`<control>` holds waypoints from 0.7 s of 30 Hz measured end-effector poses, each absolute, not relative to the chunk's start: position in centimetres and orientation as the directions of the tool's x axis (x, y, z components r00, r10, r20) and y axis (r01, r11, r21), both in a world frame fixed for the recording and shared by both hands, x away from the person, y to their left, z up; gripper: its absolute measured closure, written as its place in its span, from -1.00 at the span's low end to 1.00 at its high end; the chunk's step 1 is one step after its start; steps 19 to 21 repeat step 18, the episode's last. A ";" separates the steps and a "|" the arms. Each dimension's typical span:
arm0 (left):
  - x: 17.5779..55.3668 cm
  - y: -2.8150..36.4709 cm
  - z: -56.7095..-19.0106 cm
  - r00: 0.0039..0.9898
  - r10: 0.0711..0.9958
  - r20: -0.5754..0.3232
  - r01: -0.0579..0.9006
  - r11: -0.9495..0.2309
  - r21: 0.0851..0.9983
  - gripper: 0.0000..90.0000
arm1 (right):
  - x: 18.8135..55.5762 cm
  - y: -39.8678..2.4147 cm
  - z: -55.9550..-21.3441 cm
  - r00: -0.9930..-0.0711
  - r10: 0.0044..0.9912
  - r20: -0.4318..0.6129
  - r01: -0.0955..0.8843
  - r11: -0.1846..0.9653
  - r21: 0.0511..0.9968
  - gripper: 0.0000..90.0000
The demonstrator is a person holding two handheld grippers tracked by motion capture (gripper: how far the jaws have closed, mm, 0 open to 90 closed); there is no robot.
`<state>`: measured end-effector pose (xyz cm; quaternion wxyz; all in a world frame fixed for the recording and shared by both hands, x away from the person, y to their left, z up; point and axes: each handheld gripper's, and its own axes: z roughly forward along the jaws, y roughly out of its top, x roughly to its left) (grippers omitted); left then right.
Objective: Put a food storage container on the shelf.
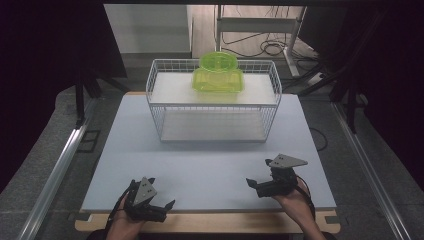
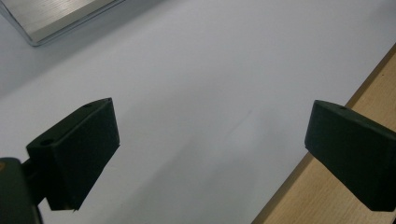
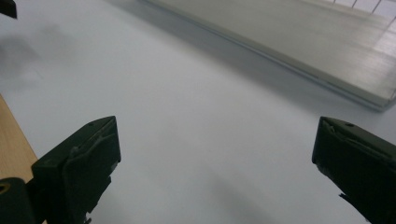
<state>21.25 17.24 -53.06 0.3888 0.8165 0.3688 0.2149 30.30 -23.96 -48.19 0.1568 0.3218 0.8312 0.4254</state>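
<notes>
Nearest the person, the left gripper point(image 1: 159, 206) rests at the near left edge of the pale grey table mat point(image 1: 210, 165), held by the left hand point(image 1: 120, 226); its jaws stand wide apart with nothing between them. In the left gripper view the same gripper point(image 2: 210, 154) looks down on bare mat, with a strip of the wooden table edge point(image 2: 336, 196) passing under one jaw and a corner of a brushed metal plate point(image 2: 51, 18) at the top.

To the right and slightly farther in, the right gripper point(image 1: 256, 186) lies on the mat in the right hand point(image 1: 296, 202), its grey three-cornered plate uppermost. Its jaws also stand wide and hold nothing. In the right gripper view this gripper point(image 3: 215, 158) faces bare mat, with the wooden edge point(image 3: 14, 140) at the left and the base plate of the basket point(image 3: 299, 46) crossing the top.

Beyond both grippers, well apart from them, a white wire basket point(image 1: 214, 107) stands at the far middle of the mat. It has a lower floor and an upper shelf. On the upper shelf, toward the back, sits a translucent lime-green container point(image 1: 218, 75) with a round lid, upright and inside the basket's wire walls.

Behind the table, cables point(image 1: 265, 47) lie on the floor beside a metal frame point(image 1: 295, 45).
</notes>
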 end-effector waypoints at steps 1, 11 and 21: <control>21.3 17.2 -53.1 0.636 0.769 0.065 0.434 -0.426 0.794 -0.94 | 30.2 -24.1 -48.4 -0.743 0.669 0.013 0.404 0.433 0.806 -0.97; 21.3 17.3 -53.2 0.637 0.767 0.071 0.432 -0.432 0.792 -0.94 | 29.5 -24.9 -50.3 -0.743 0.669 0.004 0.438 0.483 0.758 -0.97; 21.4 17.2 -53.2 0.643 0.763 0.065 0.434 -0.432 0.791 -0.95 | 29.6 -24.6 -51.2 -0.739 0.674 -0.028 0.461 0.535 0.708 -0.96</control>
